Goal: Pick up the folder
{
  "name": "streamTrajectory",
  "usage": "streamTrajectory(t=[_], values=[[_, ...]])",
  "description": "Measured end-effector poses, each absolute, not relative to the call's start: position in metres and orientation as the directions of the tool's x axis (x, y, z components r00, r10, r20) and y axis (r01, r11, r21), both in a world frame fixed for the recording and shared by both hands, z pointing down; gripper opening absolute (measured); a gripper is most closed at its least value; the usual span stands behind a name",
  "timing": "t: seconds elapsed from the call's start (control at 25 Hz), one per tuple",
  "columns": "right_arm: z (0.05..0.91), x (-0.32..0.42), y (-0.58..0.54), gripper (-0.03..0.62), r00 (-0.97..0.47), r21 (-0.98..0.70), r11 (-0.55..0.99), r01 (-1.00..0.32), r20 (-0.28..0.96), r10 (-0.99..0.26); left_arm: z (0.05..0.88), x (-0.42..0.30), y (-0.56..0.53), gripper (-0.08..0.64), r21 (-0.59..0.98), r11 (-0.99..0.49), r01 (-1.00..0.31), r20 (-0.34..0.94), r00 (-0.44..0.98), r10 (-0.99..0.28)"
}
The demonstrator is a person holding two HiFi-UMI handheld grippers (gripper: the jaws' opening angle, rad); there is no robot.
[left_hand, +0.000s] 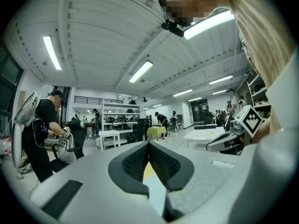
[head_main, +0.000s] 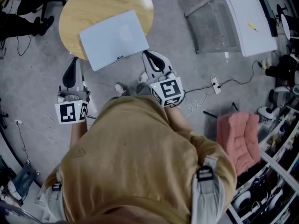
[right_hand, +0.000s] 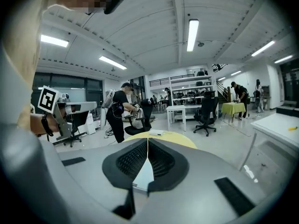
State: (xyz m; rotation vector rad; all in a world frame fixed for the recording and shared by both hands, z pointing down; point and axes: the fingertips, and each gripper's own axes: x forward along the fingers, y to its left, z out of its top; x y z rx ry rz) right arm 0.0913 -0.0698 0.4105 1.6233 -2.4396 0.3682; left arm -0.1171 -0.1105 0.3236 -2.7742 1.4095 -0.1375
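On round table point(head_main: 100, 6), folder point(head_main: 113, 38), near right tool point(head_main: 147, 55)

No legible words, numbers or brand names anywhere. Only black-and-white square markers, on the cubes of the left hand-held gripper point(head_main: 73, 62) and right hand-held gripper point(head_main: 148, 56). Small dark mark at the folder point(head_main: 114, 38) edge, too tiny to read.

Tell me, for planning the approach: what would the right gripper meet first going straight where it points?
Probably the folder, its corner overhanging the round table; the right gripper could pass beneath.
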Motion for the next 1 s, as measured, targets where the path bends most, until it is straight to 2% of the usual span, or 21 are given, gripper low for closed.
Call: streamTrajectory(t=[0.24, 0.44, 0.64, 0.8, 0.84, 0.92, 1.0], values=[[0.471, 0.083, -0.083, 0.002, -0.449, -0.277, 0.365, -0.889, 0.367, -0.815, 0.328, -0.129, -0.119, 0.003, -0.054, -0.56, -0.827, 0.115, 0.552, -0.826], [0.518, 0.074, -0.076, 0.003, -0.489, -0.497, 0.271, -0.824, 0.384, -0.783, 0.336, -0.136, -0.113, 0.003, -0.048, -0.559, -0.828, 0.158, 0.546, -0.823], [0.551, 0.071, -0.071, 0.003, -0.503, -0.566, 0.22, -0.795, 0.411, -0.761, 0.343, -0.138, -0.109, 0.003, -0.053, -0.558, -0.828, 0.188, 0.54, -0.82], [0.572, 0.072, -0.075, 0.003, -0.519, -0.707, 0.117, -0.697, 0.385, -0.763, 0.349, -0.138, -0.105, 0.003, -0.049, -0.557, -0.829, 0.206, 0.537, -0.818], [0.578, 0.07, -0.075, 0.01, -0.529, -0.737, 0.096, -0.669, 0.381, -0.759, 0.351, -0.139, -0.104, 0.003, -0.047, -0.555, -0.831, 0.21, 0.535, -0.819], [0.592, 0.064, -0.075, 0.102, -0.547, -0.766, 0.075, -0.638, 0.382, -0.745, 0.356, -0.143, -0.1, 0.003, -0.046, -0.549, -0.835, 0.22, 0.528, -0.82], [0.602, 0.061, -0.074, 0.11, -0.554, -0.778, 0.061, -0.625, 0.387, -0.737, 0.359, -0.146, -0.095, 0.003, -0.047, -0.543, -0.839, 0.23, 0.519, -0.823]])
